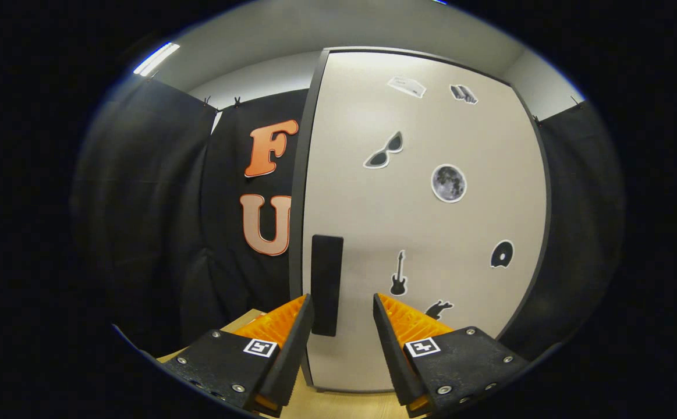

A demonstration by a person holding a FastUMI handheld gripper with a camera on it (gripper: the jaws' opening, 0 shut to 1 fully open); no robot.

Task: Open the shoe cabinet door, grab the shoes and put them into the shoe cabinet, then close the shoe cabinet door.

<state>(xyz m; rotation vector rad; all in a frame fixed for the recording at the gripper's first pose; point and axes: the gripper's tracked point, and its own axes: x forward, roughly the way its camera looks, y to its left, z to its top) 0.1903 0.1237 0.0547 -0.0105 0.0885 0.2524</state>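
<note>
Pale cabinet door (425, 233) shut; jaws parted before dark handle (326, 284).

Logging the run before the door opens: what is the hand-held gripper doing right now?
Hand-held gripper: open, holding nothing, its fingers just short of the closed cabinet door, near the dark handle.

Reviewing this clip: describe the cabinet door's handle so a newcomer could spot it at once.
Start from the tall pale shoe cabinet door facing the camera, dotted with stickers. Follow its dark left edge down to the lower part: the handle is a plain black upright rectangle there, just beyond the open tongs, nearer the left finger. Unlike the guitar sticker beside it, it is solid, larger and has no outline.
</note>
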